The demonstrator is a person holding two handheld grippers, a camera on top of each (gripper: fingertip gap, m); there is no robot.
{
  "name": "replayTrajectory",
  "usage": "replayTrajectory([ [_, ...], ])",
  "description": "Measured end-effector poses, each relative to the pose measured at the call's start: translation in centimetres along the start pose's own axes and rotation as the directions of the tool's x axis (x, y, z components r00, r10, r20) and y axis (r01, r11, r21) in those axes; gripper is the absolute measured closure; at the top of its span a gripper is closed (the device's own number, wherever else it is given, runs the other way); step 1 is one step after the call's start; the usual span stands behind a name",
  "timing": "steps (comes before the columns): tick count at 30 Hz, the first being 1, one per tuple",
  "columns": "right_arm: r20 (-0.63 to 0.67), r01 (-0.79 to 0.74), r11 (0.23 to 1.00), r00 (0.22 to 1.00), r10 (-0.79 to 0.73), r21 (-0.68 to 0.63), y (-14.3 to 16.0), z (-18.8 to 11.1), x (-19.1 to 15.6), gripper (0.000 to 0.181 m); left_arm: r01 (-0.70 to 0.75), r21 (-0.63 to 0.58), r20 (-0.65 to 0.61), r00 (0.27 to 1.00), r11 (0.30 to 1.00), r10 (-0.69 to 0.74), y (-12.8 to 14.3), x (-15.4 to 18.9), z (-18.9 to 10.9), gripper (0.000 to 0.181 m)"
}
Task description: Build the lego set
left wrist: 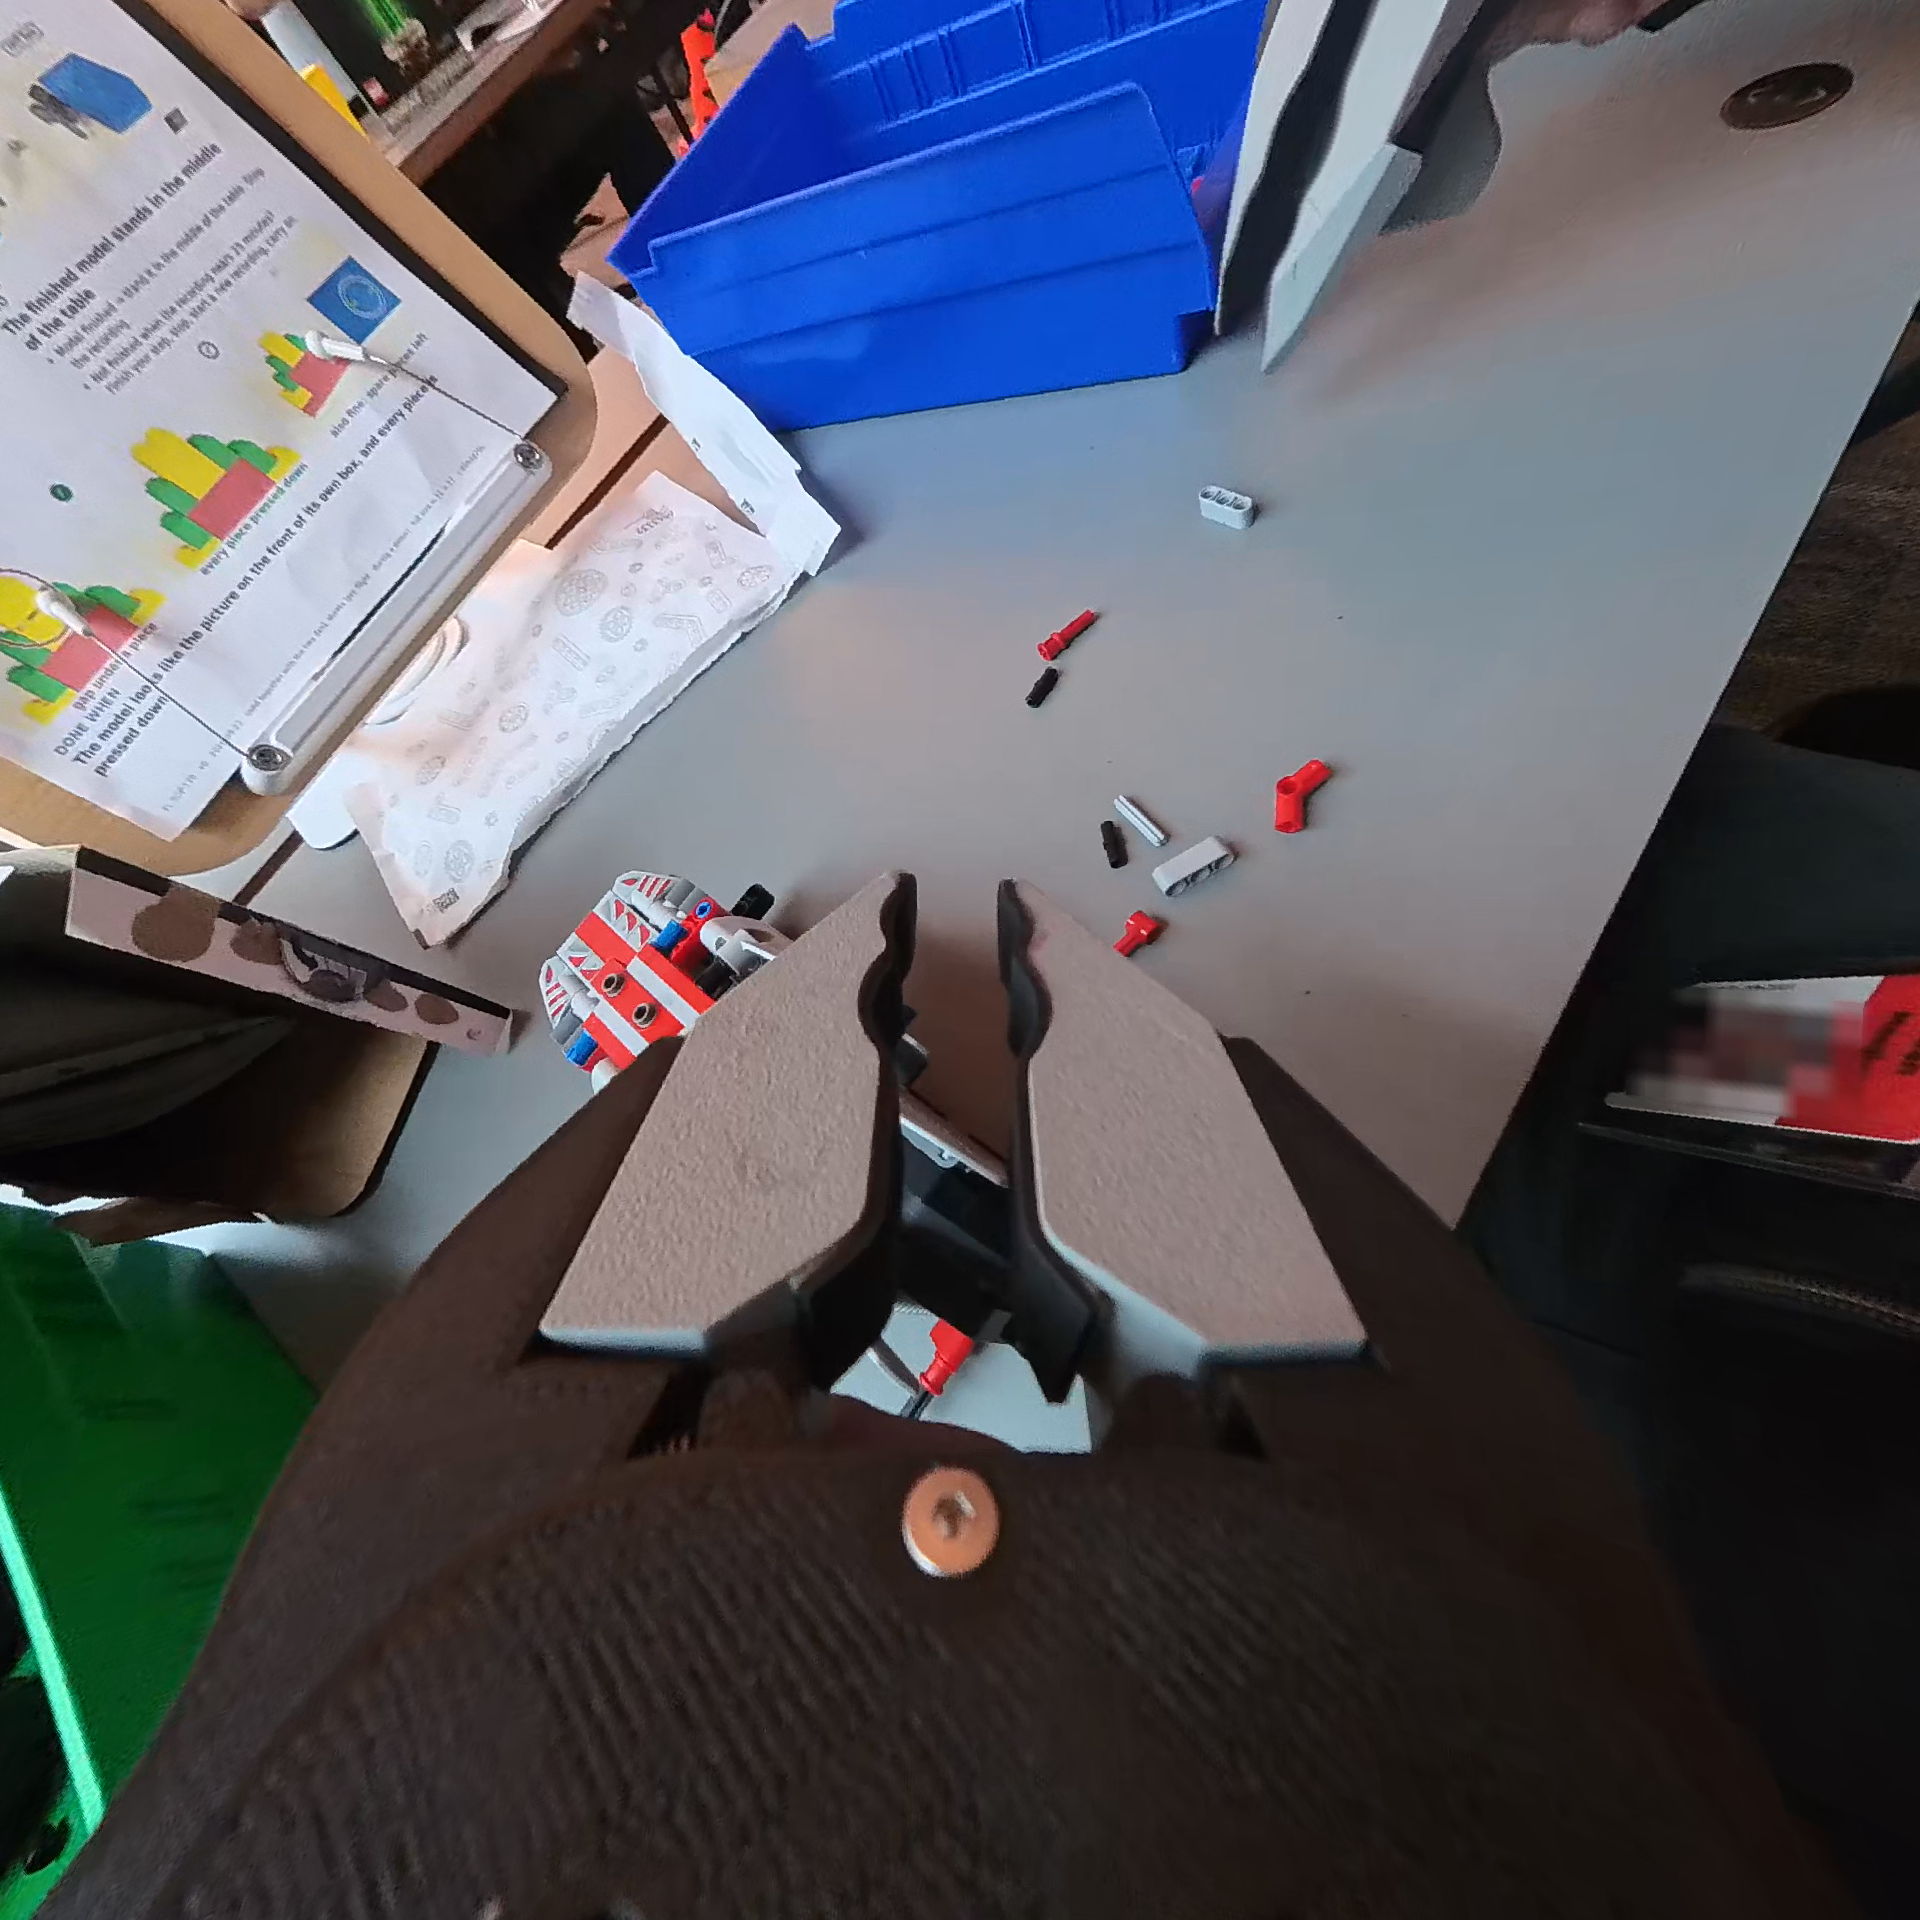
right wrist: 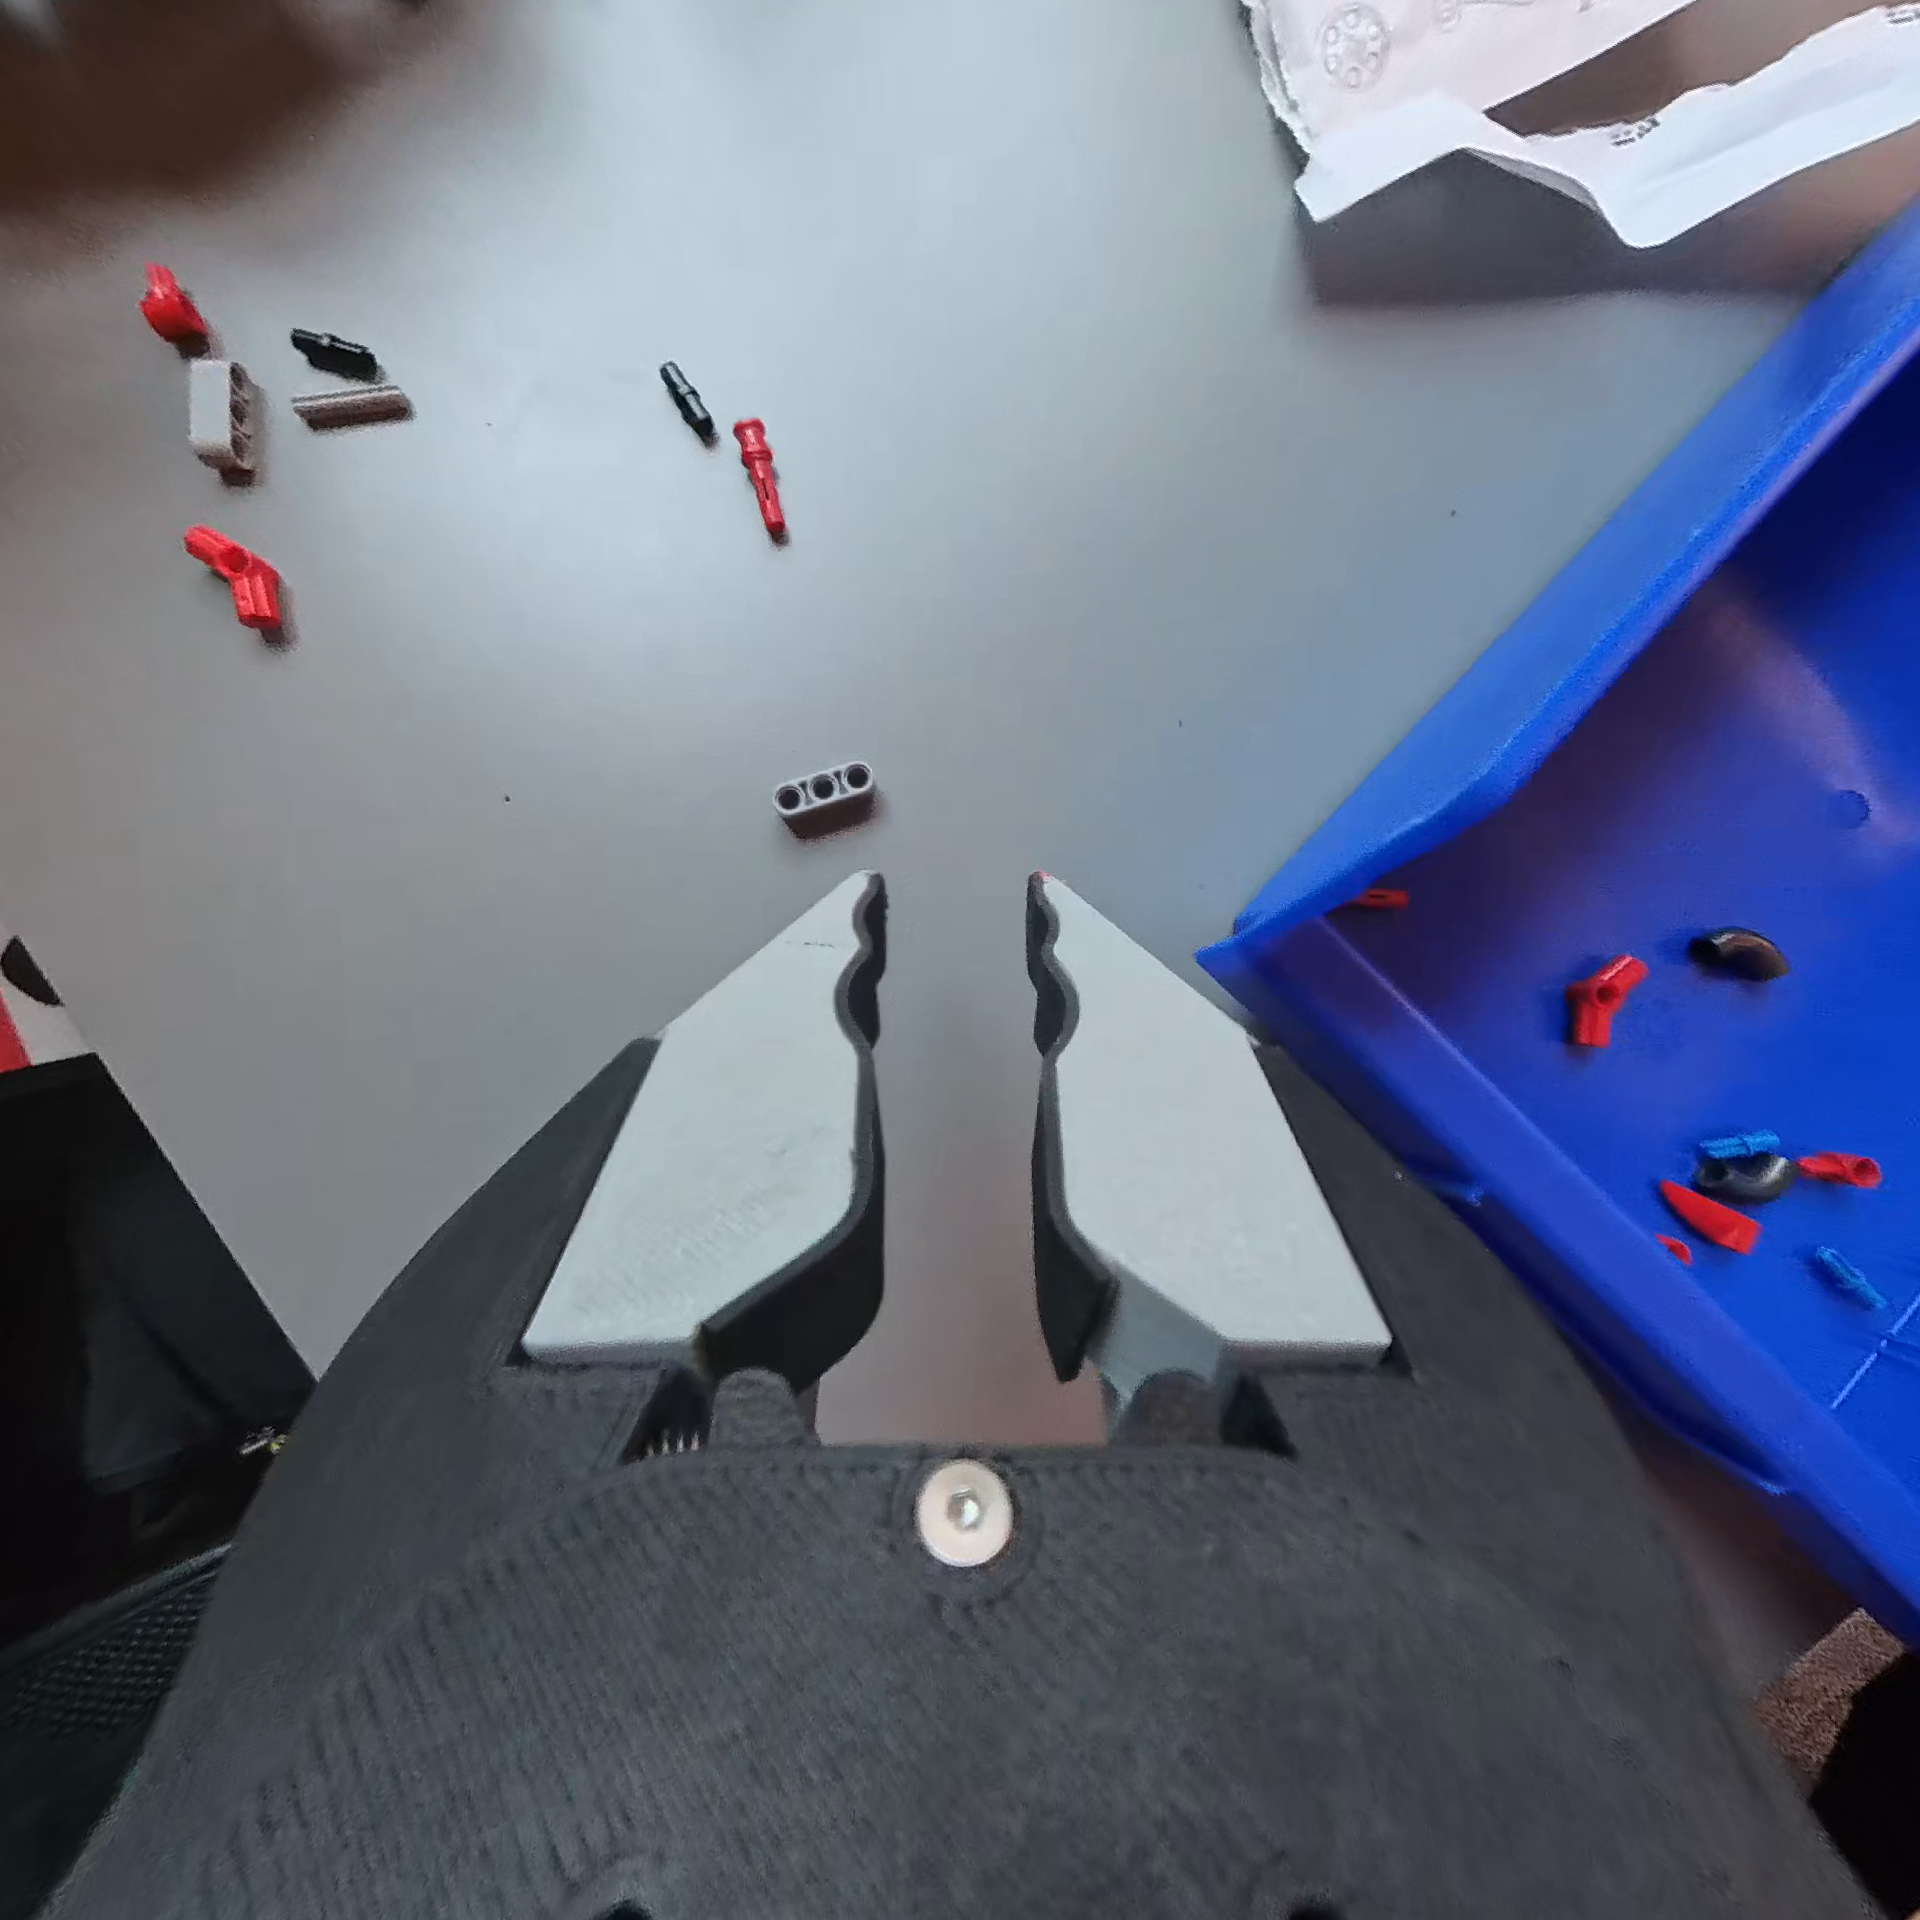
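Right claw (right wrist: 956,883) near grey beam (right wrist: 824,798)

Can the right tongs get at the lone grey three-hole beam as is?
Probably yes. The right tongs are open and empty, and the grey three-hole beam lies just beyond their tips on bare table, apart from other pieces and the blue bin.

My left fingers (left wrist: 769,1122) cover most of the red and white lego model (left wrist: 634,987); whether they grip its hidden part, I cannot tell. A red pin (left wrist: 943,1359) peeks through low between them. The blue bin (right wrist: 1621,1039) runs off the right edge, its small pieces (right wrist: 1745,1174) blurred. At upper left, a brown smear (right wrist: 156,94) is unreadable.
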State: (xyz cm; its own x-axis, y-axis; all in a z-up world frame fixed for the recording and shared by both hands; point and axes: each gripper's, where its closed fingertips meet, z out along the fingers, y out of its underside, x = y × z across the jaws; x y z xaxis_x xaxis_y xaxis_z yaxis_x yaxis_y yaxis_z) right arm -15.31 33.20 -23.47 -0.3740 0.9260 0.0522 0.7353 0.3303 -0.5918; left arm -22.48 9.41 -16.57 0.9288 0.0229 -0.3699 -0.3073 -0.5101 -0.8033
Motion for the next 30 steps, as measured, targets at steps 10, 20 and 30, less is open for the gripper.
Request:
replayTrajectory([
  [10,0.022,0.001,0.999,1.0,0.0,-0.037,1.6,-0.4,0.2,0.159,0.009,-0.001,-0.01,1.0,1.0,-0.009,0.1,0.1,0.2,0.168],
  [20,0.144,0.115,0.993,0.984,-0.108,-0.036,0.4,2.8,-3.2,0.151,0.004,-0.016,-0.025,1.0,1.0,-0.005,0.5,0.7,0.7,0.168],
  [30,0.139,0.132,0.991,0.982,-0.129,-0.008,0.0,4.0,-3.2,0.161,0.004,-0.001,-0.017,1.0,1.0,-0.004,0.1,0.5,0.3,0.168],
])
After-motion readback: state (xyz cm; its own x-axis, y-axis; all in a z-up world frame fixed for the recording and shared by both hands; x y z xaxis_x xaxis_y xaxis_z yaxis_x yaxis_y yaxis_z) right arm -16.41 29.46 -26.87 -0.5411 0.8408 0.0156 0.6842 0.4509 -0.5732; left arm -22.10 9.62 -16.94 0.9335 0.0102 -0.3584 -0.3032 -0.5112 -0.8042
